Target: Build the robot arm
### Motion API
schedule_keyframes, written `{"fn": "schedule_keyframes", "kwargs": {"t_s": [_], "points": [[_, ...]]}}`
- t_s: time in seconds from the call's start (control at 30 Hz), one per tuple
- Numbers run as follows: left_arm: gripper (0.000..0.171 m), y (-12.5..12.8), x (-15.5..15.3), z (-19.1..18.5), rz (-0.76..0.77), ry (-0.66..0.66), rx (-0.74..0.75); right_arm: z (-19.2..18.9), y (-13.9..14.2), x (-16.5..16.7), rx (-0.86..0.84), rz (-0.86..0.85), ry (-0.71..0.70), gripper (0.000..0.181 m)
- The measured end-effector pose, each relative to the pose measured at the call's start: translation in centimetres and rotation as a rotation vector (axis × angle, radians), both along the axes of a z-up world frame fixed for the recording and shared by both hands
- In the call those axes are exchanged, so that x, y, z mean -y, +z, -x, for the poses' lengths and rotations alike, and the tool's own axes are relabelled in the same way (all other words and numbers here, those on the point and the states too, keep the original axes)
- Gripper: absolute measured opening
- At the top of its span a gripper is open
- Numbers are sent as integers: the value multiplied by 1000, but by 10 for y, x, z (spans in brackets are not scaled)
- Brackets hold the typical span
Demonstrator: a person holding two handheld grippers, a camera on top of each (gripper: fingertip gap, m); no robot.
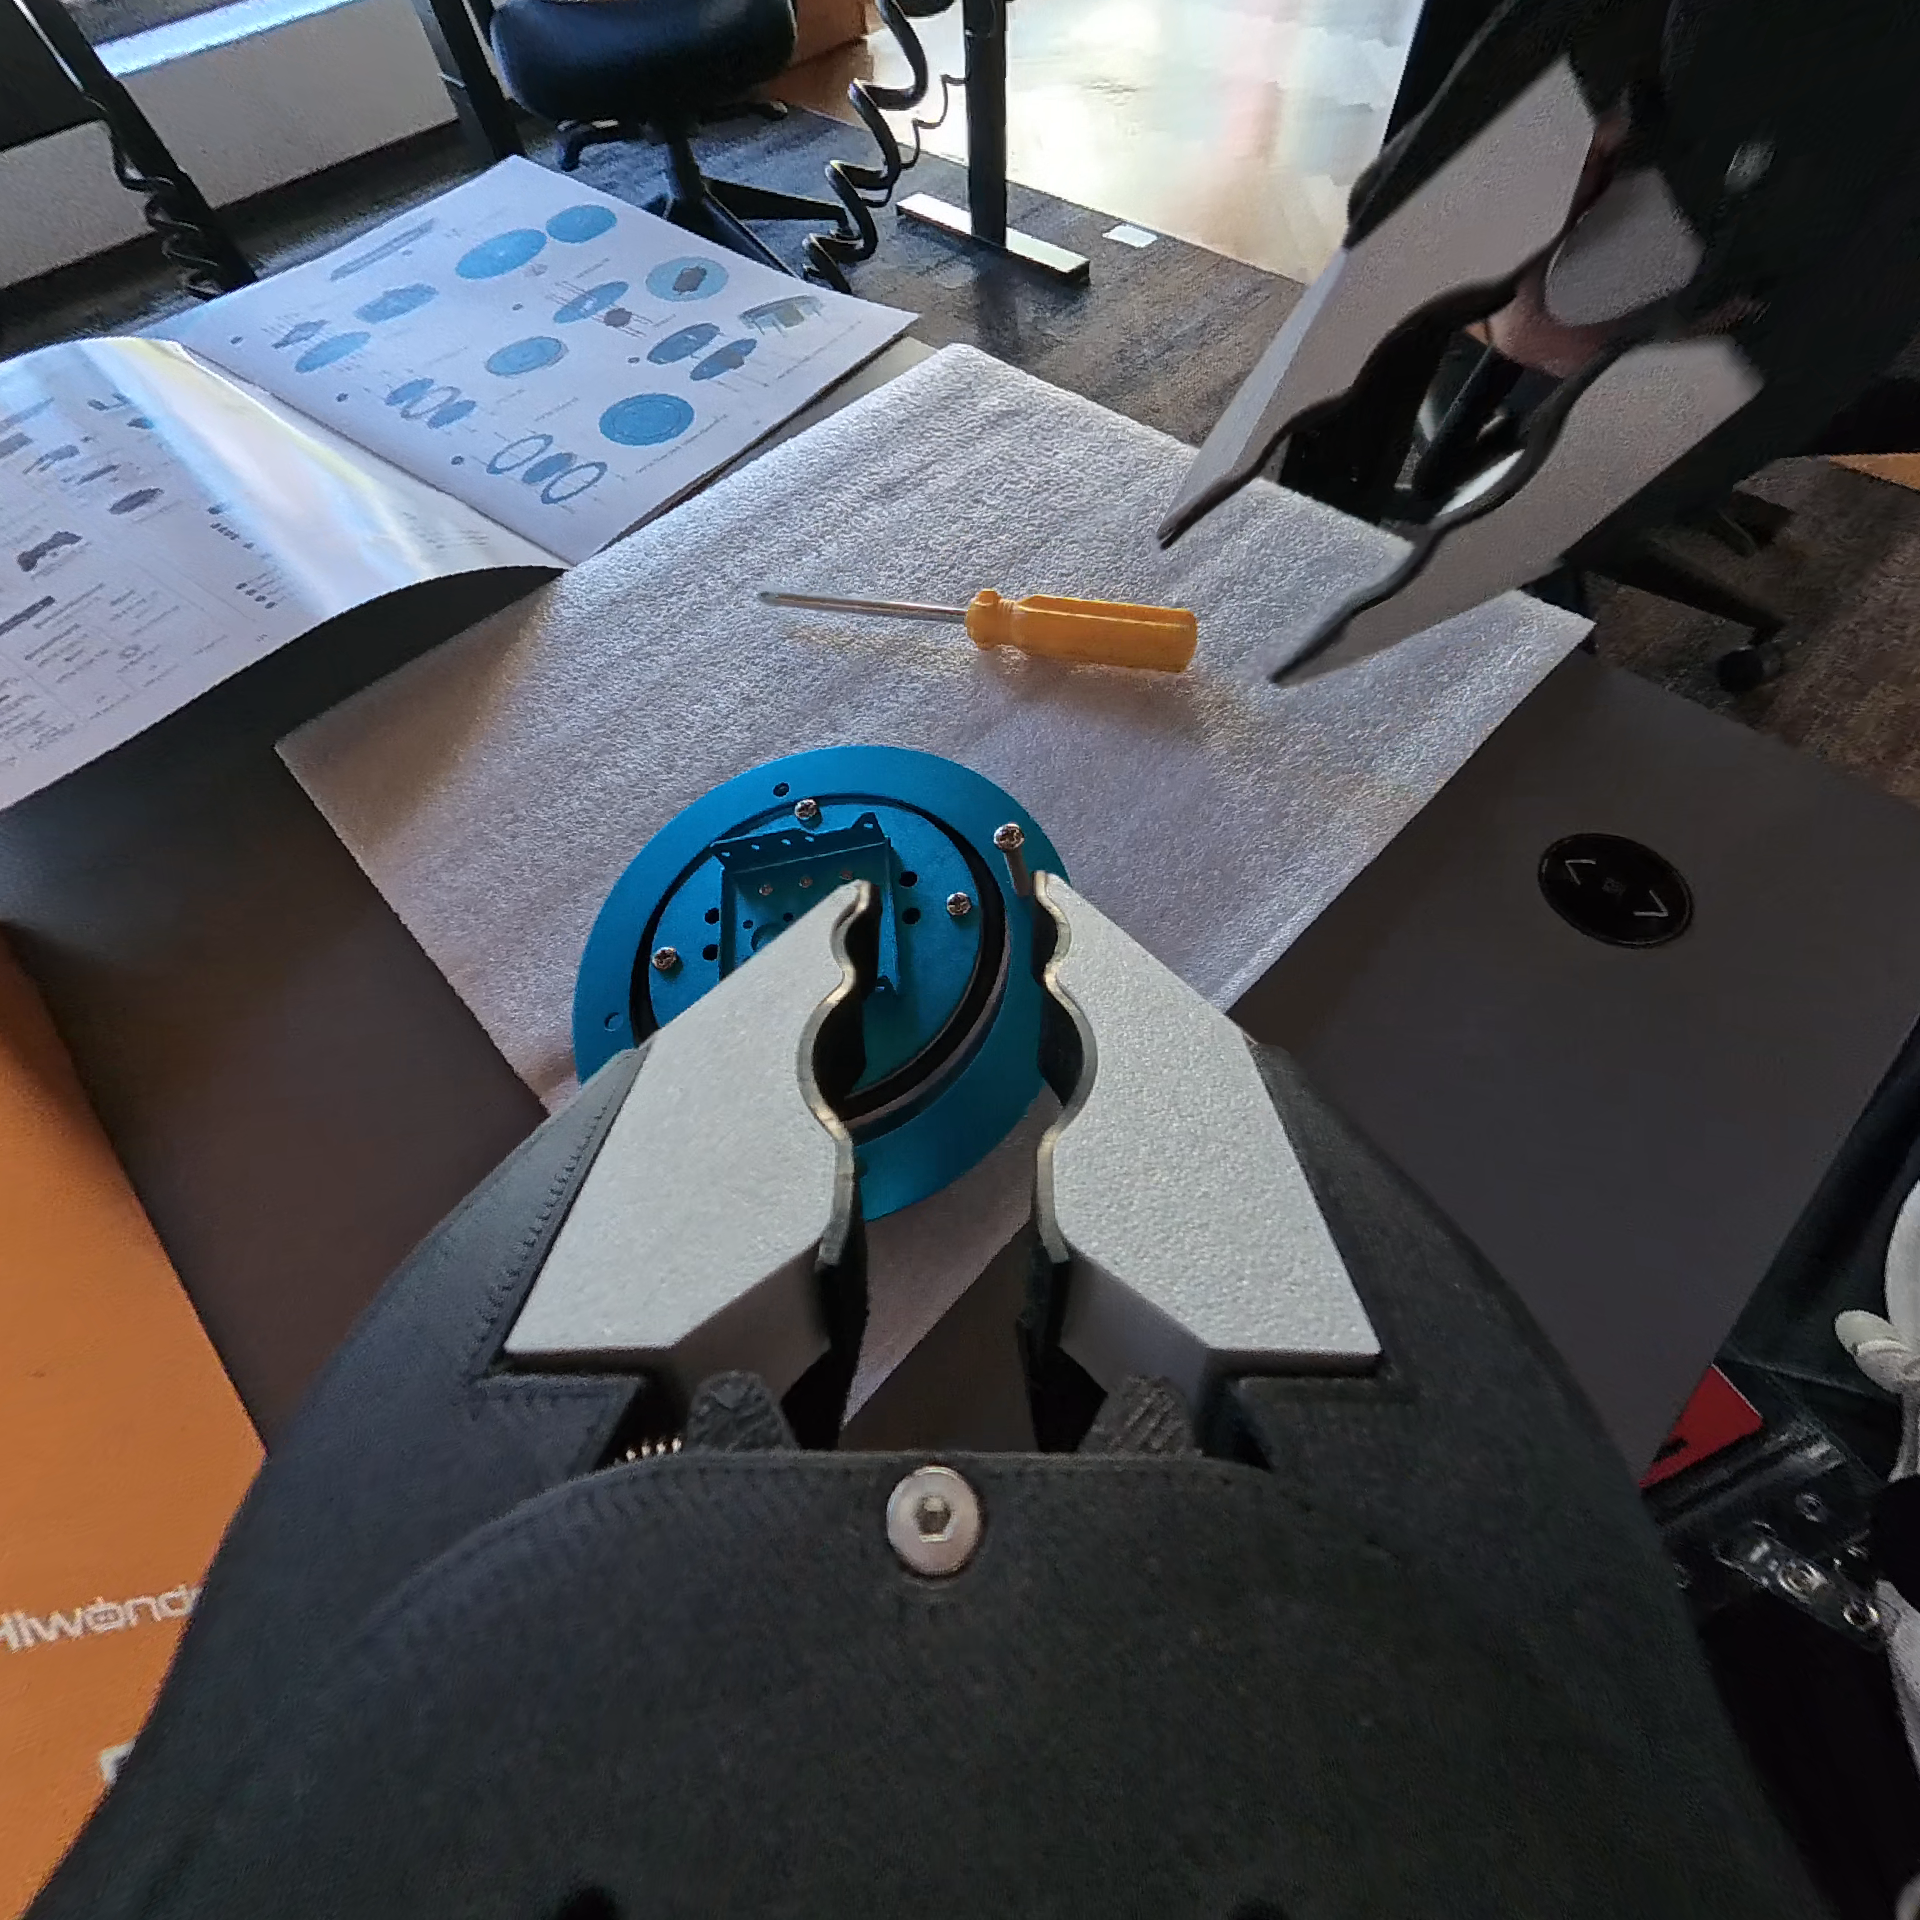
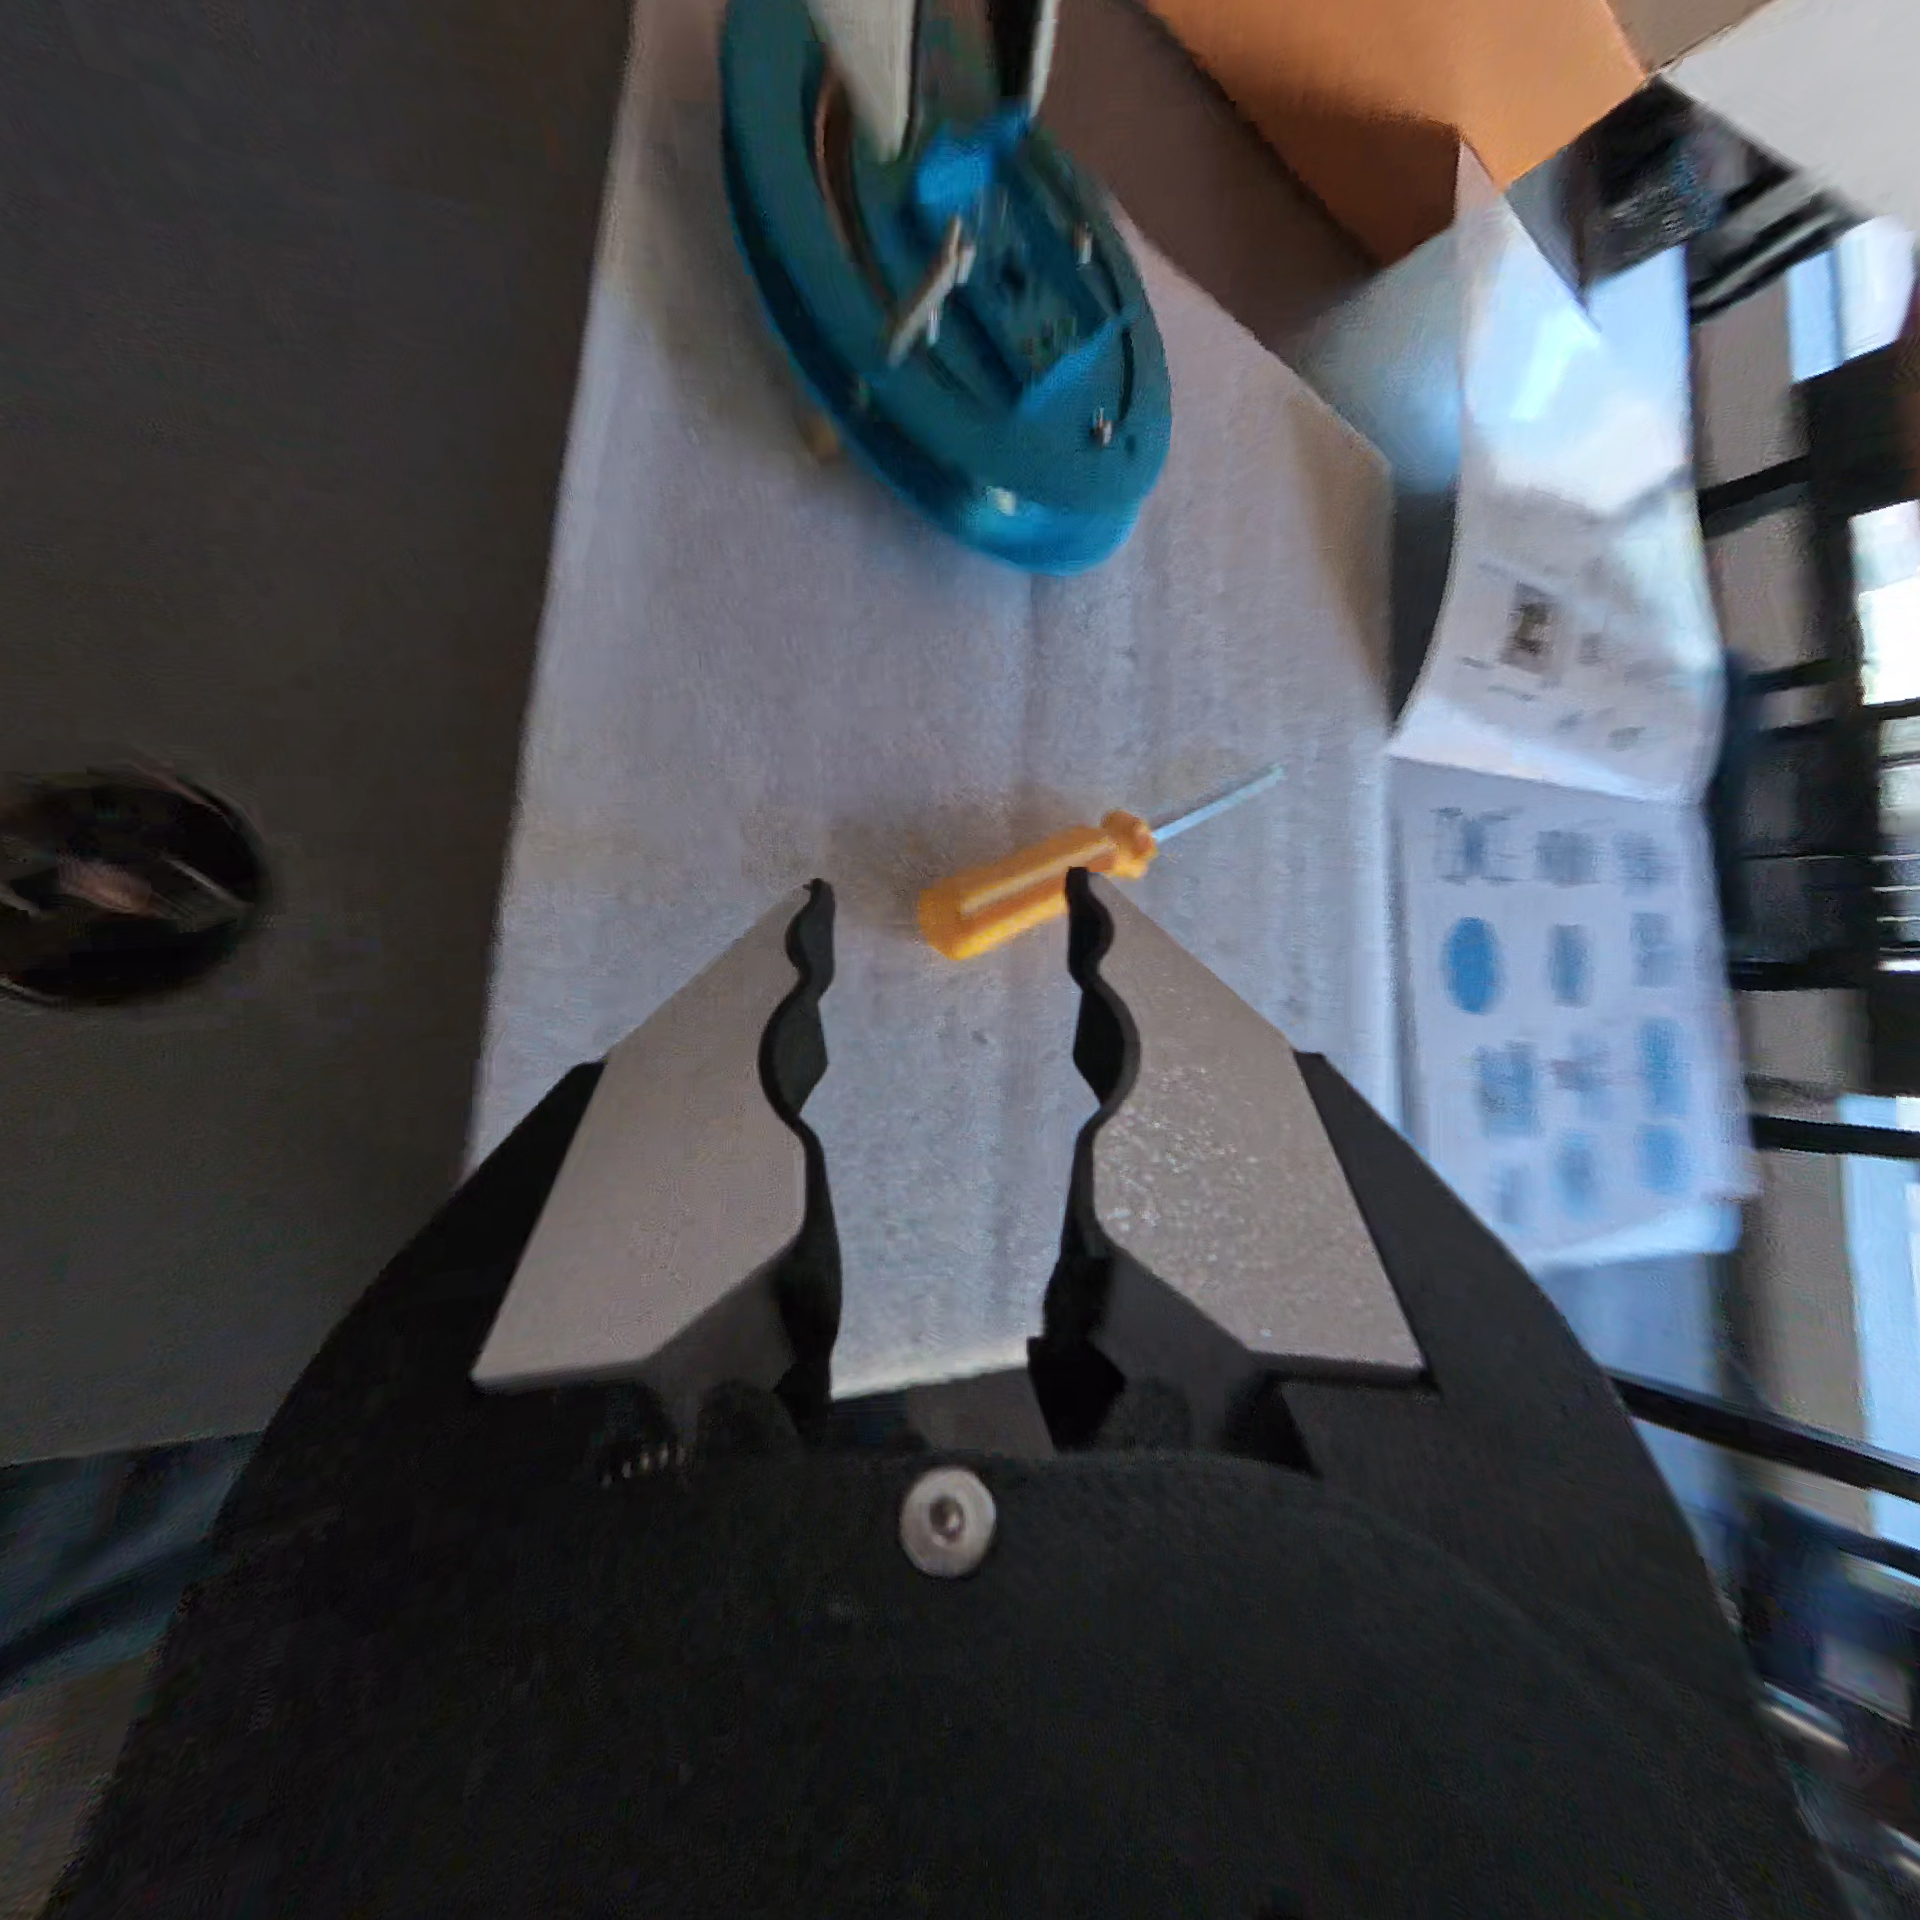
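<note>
Left wrist view: the left gripper (image 1: 951,888) hangs over a blue disc (image 1: 644,966) that lies on a white foam sheet (image 1: 935,540) on the desk (image 1: 1558,1039). Its fingers stand partly apart and grip nothing; one tip sits over the blue bracket (image 1: 800,862) at the disc centre, the other just beside a loose upright screw (image 1: 1013,854) at the rim. Whether either tip touches the disc cannot be told.

A screwdriver (image 1: 1081,629) with an orange handle lies on the foam beyond the disc, well apart from it. The right gripper (image 1: 1221,608) hovers above and near the handle end, fingers apart and empty. An open manual (image 1: 436,343) lies at the far left, and an orange box (image 1: 94,1351) at the near left.

Right wrist view: the right gripper (image 2: 945,888) points down at the foam, fingers apart, with the screwdriver (image 2: 1023,899) handle just past the tips and partly behind one of them.

Handling judgement:
- Disc: appears to be anodised metal, so stiff, fairly heavy for its size and smooth. Grip across the rim or on the bracket.
- Screwdriver: light and rigid. Grip the ribbed handle, not the thin shaft.
- Upright screw: likely loose; avoid knocking it.
</note>
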State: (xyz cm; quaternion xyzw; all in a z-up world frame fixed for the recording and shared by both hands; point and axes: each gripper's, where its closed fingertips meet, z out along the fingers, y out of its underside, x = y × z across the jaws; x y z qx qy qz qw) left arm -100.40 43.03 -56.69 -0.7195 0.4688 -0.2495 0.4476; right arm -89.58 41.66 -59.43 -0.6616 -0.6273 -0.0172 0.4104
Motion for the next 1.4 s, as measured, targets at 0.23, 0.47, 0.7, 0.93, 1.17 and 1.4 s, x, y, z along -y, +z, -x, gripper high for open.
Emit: {"fn": "schedule_keyframes", "kwargs": {"t_s": [0.23,0.47,0.7,0.93,1.17,1.4], "points": [[33,11,-3,-2,-90,14,44,86,56,13,-665,458,203,68],[38,3,-7,-4,-103,3,-20,103,31,6,-613,485,248,62],[37,2,-11,-7,-101,-11,-37,106,24,7,-571,464,268,59],[38,-4,-10,-10,-88,-25,-62,108,26,8,-579,456,288,57],[37,-2,-11,-8,-81,-17,-46,110,22,10,-563,464,288,54],[35,-3,-13,-5,-77,-3,-49,103,25,10,-586,466,274,49]]}}
